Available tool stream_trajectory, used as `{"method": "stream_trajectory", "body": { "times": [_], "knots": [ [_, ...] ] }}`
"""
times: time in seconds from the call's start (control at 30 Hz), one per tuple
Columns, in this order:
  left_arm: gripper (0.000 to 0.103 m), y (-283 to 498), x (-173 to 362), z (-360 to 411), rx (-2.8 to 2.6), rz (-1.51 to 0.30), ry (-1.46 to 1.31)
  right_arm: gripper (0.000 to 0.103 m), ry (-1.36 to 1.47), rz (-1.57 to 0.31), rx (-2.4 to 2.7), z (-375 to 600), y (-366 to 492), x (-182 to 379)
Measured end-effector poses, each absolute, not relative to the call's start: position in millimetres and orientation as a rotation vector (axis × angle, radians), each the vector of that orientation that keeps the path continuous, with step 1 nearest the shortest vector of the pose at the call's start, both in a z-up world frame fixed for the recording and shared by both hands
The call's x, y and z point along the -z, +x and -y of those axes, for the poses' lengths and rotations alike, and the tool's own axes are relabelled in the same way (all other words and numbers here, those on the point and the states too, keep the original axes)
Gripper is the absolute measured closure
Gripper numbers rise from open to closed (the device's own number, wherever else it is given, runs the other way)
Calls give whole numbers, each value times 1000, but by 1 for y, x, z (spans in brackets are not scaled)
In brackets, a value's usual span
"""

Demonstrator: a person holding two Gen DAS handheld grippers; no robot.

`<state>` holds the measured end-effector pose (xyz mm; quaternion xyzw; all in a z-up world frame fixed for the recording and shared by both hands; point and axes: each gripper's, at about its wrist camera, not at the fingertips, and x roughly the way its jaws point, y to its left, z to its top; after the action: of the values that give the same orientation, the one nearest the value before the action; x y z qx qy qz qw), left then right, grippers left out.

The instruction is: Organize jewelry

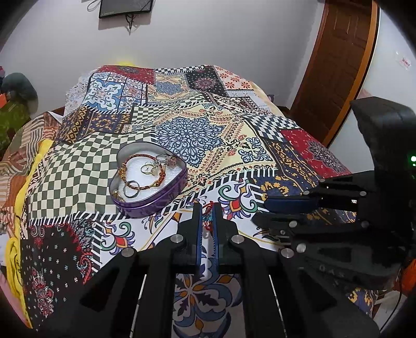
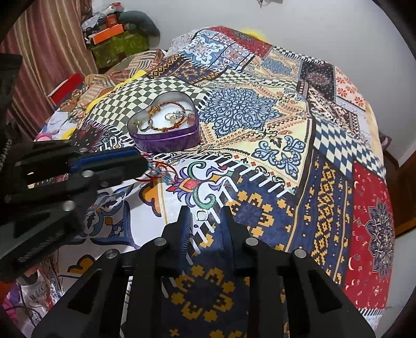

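A purple heart-shaped tin (image 1: 153, 205) (image 2: 166, 141) sits on the patterned bedspread (image 1: 197, 135) and holds a red-gold bracelet (image 1: 130, 161), several rings and other small pieces. My left gripper (image 1: 207, 210) (image 2: 145, 161) is just right of and in front of the tin, shut on a red thread bracelet with blue beads (image 1: 207, 217) (image 2: 161, 173) that trails onto the cloth. My right gripper (image 2: 204, 212) is open low over the cloth, with a small silver ring (image 2: 201, 215) lying between its fingertips. The right gripper also shows side-on in the left wrist view (image 1: 262, 210).
The bedspread covers a raised bed surface that drops off at its edges. A brown door (image 1: 335, 67) stands at the right. Striped curtains (image 2: 44, 52), boxes and clutter (image 2: 114, 33) lie beyond the bed's left side. A dark frame (image 1: 124, 7) hangs on the wall.
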<state>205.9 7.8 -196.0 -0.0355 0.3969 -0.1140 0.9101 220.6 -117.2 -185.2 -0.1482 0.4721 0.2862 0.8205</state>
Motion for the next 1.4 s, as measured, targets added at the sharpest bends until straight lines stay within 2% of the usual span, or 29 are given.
{"method": "stream_trajectory", "body": {
  "times": [0.07,0.37,0.97,1.4],
  "knots": [
    [98,205,195,-9,229,-816,-78,94,-314,-1006,-613,117,220,186],
    [98,199,177,-15,210,-777,-76,94,-255,-1009,-591,125,224,177],
    [98,206,133,-42,134,-685,-72,94,-213,-844,-591,112,229,107],
    [98,234,139,-64,114,-694,-99,94,-197,-858,-636,79,249,115]
  ]
}}
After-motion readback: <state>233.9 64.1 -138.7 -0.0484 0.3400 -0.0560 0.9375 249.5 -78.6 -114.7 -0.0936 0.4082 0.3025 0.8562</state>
